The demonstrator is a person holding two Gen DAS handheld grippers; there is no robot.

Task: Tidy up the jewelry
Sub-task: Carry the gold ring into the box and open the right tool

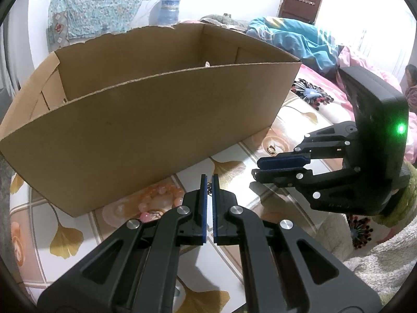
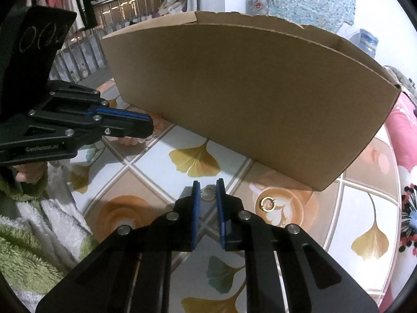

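Both tools [image 1: 209, 180] [image 2: 208, 186] tilted down, tableward.

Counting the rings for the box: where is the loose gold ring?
Right wrist view: gold ring lies on the tablecloth, right of right gripper, near the cardboard box corner.

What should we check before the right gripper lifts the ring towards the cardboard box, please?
1. The ring lies between the right gripper fingertips: ok.
2. The pads press firmly on the ring: cannot tell.
3. The cardboard box is open on top: ok.
4. The left gripper is shut and well apart from the right gripper: ok.
5. The dark chain at the left tips is truly gripped: cannot tell.
6. The second ring lies on the table beside the right gripper, untouched: ok.
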